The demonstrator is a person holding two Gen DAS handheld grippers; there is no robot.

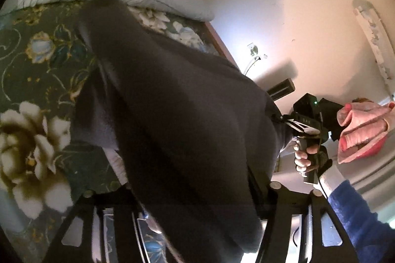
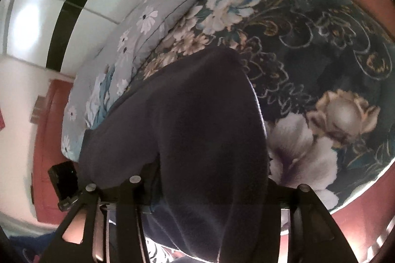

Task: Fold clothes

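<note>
- A dark garment (image 1: 177, 114) is held up between the left gripper (image 1: 197, 226) and the right gripper (image 2: 209, 226); cloth is draped between and over the fingers of both, so whether each is clamped on it or slack cannot be told.
- If either hold is loose, the cloth could be dropped on that side and the fold spoiled.
- Beyond the grippers the far end trails down onto the floral bedspread (image 2: 321, 53), where it could be bunched or dragged crooked.
- The garment is seen as soft, thick, plain charcoal-purple fabric, hanging in deep folds, its edges blurred.
</note>
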